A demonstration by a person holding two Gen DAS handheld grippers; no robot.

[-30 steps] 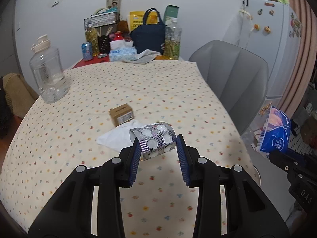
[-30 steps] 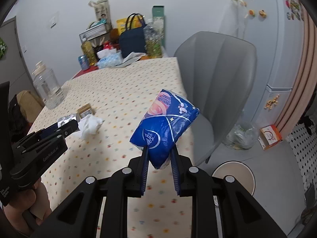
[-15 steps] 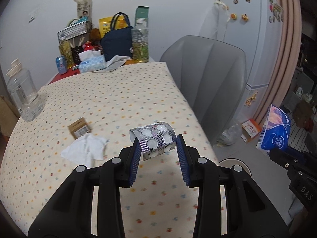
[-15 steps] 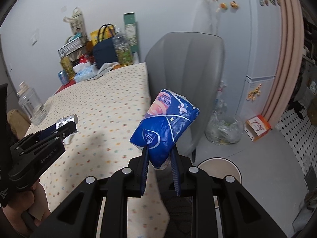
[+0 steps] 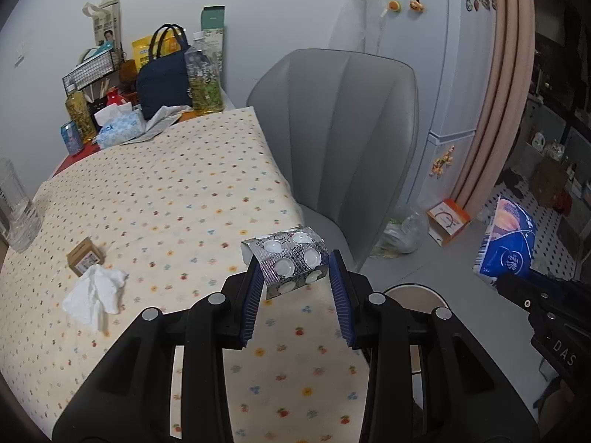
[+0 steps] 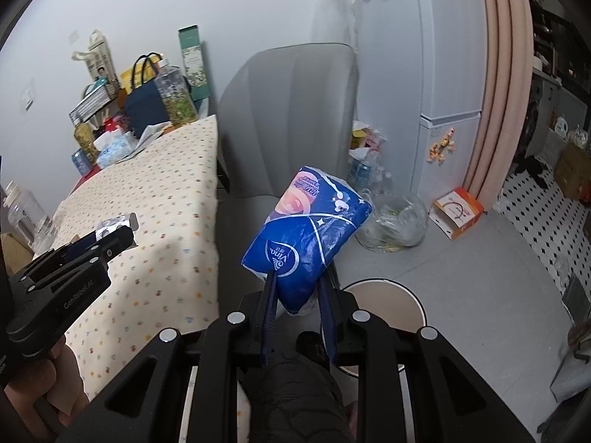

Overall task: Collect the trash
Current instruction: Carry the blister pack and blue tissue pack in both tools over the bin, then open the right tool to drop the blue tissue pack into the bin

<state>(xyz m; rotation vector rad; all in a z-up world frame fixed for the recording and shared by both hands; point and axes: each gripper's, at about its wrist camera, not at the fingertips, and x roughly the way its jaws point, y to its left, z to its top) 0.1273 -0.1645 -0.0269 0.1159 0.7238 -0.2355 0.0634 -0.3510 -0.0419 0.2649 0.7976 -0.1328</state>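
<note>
A: Bin [image 6: 384, 297]: round, white, on the floor off the counter [image 5: 155, 199] right edge. Nearer which?
B: Right hand-held gripper [image 6: 297, 304], clenched on blue packet [image 6: 306, 236], directly above rim. Left hand-held gripper [image 5: 295, 291], grasping blister pack [image 5: 291, 262], above counter edge, bin lower right.
</note>
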